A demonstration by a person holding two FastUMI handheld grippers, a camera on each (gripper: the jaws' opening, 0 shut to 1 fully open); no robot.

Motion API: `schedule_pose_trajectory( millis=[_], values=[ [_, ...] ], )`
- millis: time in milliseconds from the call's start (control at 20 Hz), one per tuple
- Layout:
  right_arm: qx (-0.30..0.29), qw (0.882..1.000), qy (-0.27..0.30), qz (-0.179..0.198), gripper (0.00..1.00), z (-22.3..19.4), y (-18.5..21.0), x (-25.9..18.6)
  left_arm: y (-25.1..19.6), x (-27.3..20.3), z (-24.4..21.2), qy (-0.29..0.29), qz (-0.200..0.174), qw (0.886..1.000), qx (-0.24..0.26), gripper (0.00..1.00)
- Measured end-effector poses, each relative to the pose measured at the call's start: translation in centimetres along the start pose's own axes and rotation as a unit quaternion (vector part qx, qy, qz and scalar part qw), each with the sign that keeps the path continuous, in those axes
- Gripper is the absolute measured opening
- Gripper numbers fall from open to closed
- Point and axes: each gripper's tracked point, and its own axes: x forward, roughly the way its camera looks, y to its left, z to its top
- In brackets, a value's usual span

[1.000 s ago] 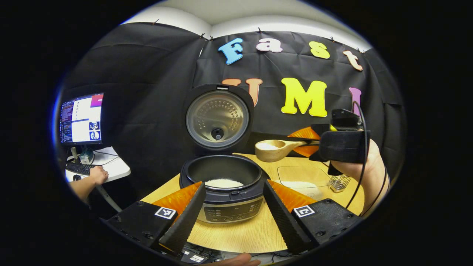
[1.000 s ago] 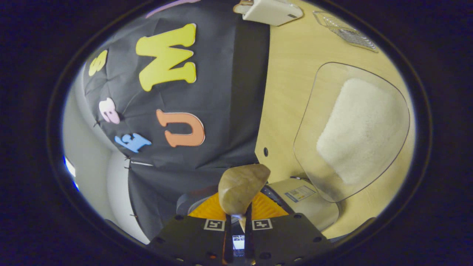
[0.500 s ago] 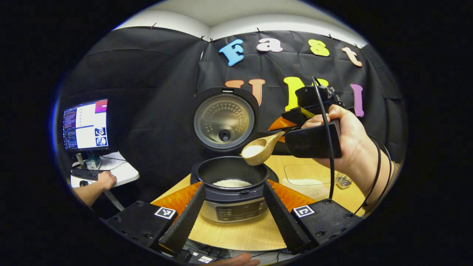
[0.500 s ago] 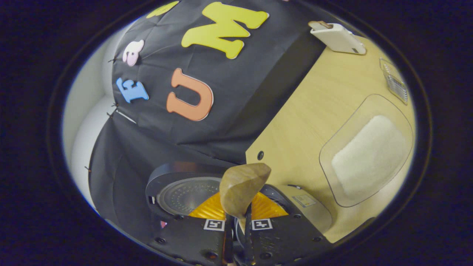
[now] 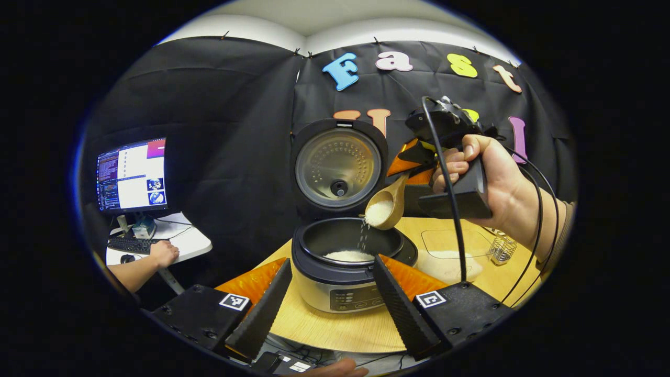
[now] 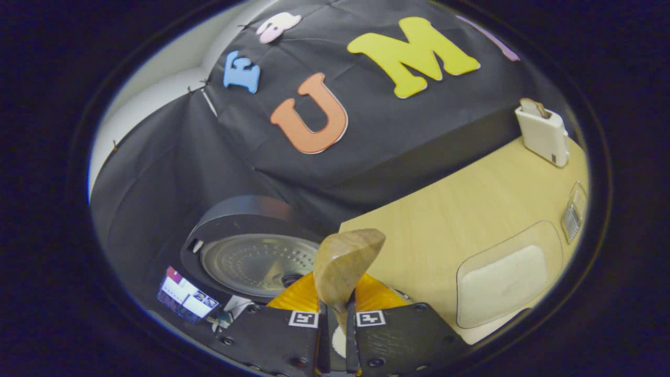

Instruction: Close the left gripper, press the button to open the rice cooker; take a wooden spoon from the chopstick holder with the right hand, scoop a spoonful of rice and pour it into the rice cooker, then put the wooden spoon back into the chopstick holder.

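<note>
The rice cooker (image 5: pixel 345 283) stands open, its lid (image 5: pixel 337 165) upright and white rice in the pot (image 5: pixel 348 255). A hand holds my right gripper (image 5: pixel 411 168) above the pot's right rim, shut on the handle of the wooden spoon (image 5: pixel 384 207). The spoon is tipped down to the left and grains fall from it into the pot. In the right gripper view the spoon's bowl (image 6: pixel 343 264) sticks out from the shut gripper (image 6: pixel 335 319), with the lid (image 6: pixel 251 259) beneath. My left gripper (image 5: pixel 331 261) is open in front of the cooker, holding nothing.
A clear tray of rice (image 5: pixel 450 256) (image 6: pixel 505 275) lies on the wooden table (image 6: pixel 445 220) right of the cooker, with the wire chopstick holder (image 5: pixel 502 250) (image 6: pixel 573 212) beyond it. A white box (image 6: pixel 544 133) stands by the wall. At far left are a monitor (image 5: pixel 132 174) and a person's hand (image 5: pixel 162 254).
The right gripper carried the spoon left from above the tray to over the pot and tilted it. Rice now pours out. The left gripper stayed open.
</note>
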Motion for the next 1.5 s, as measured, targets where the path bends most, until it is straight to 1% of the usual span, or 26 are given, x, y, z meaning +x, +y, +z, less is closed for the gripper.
schedule_pose_trajectory(
  millis=[150,300,400,500,650,800,900,1050,1150,1300,1350,1400,1450,1500],
  values=[
    [-0.054,0.998,-0.013,-0.002,0.11,0.2,1.2,0.5,0.4,-0.1,0.2,-0.002,0.003,1.000,0.004,0.99],
    [-0.093,0.995,-0.020,-0.007,0.11,0.3,2.0,0.5,0.8,-0.2,0.0,-0.004,0.003,1.000,0.004,0.99],
    [-0.122,0.992,-0.024,-0.009,0.12,0.5,2.5,0.5,1.7,-0.1,-0.2,-0.001,0.011,1.000,-0.003,0.99],
    [-0.164,0.986,-0.038,-0.013,0.11,1.1,3.2,0.4,2.2,0.1,-0.5,0.002,0.016,1.000,-0.011,0.99],
    [-0.233,0.970,-0.062,-0.013,0.11,1.8,4.6,0.0,2.1,0.4,-0.8,0.006,0.013,1.000,-0.013,0.99],
    [-0.290,0.955,-0.068,-0.002,0.11,1.5,5.5,-0.3,2.6,0.6,-1.3,0.015,0.020,1.000,-0.015,0.99],
    [-0.340,0.937,-0.078,-0.004,0.11,1.5,6.4,-0.6,3.1,0.6,-1.4,0.015,0.023,0.999,-0.019,0.99],
    [-0.422,0.900,-0.100,-0.028,0.11,1.3,6.8,-0.8,3.4,0.8,-1.6,0.018,0.028,0.999,-0.025,0.99],
    [-0.452,0.885,-0.107,-0.033,0.11,0.9,7.5,-0.8,3.5,0.9,-1.7,0.021,0.029,0.999,-0.026,0.99],
    [-0.479,0.871,-0.107,-0.040,0.11,0.4,7.8,-0.6,3.7,1.0,-1.9,0.026,0.031,0.999,-0.026,0.99],
    [-0.491,0.863,-0.109,-0.045,0.11,0.4,7.7,-0.6,3.7,0.9,-2.0,0.027,0.030,0.999,-0.025,0.99],
    [-0.497,0.859,-0.115,-0.049,0.11,0.5,7.7,-0.6,3.7,1.1,-2.1,0.028,0.029,0.999,-0.024,1.00],
    [-0.498,0.857,-0.119,-0.050,0.10,0.6,7.7,-0.7,3.7,1.2,-2.2,0.030,0.027,0.999,-0.024,0.99],
    [-0.495,0.860,-0.118,-0.046,0.12,0.4,7.7,-0.9,3.7,1.2,-2.3,0.030,0.026,0.999,-0.026,0.99]
  ],
)
